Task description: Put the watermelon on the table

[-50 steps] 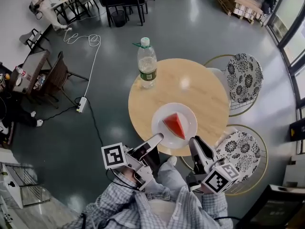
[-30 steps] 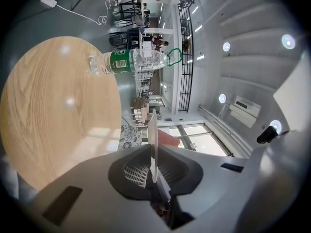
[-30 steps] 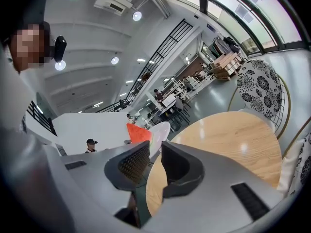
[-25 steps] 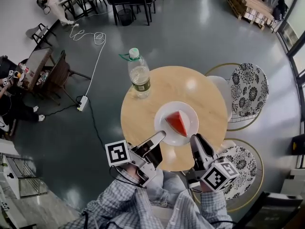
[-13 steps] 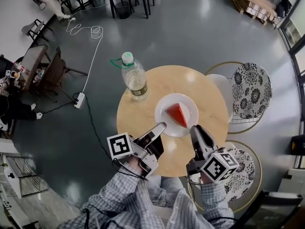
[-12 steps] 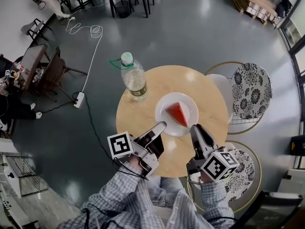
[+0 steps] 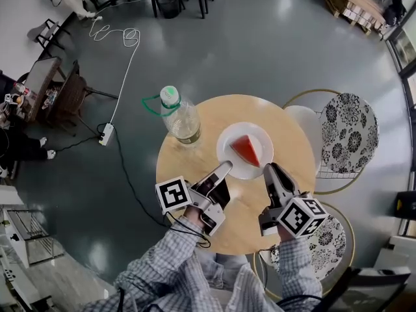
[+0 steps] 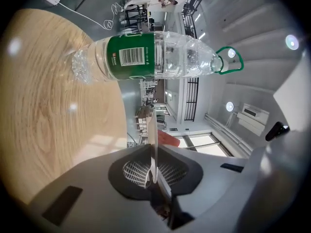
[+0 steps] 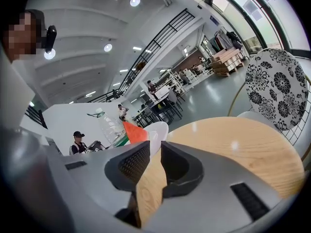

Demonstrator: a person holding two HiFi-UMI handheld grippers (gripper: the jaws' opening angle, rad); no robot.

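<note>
Watermelon (image 7: 247, 149), a red wedge, lies on the white plate (image 7: 229, 138) near the middle of the round wooden table (image 7: 292, 142), at the centre of the head view. The left gripper (image 7: 224, 168) comes in from the lower left, rolled onto its side. Its jaws are pinched on the plate's near rim. In the left gripper view that rim shows as a thin white strip running down between the pads, with the wedge's red just behind it. The right gripper (image 7: 270, 169) sits just beside the plate's lower right edge. Its jaws are a narrow gap apart, with only bare tabletop between them. A clear water bottle (image 7: 181, 119) with a green label and cap stands near the table's upper left edge. Patterned chairs (image 7: 351, 132) stand at the frame's right side.
</note>
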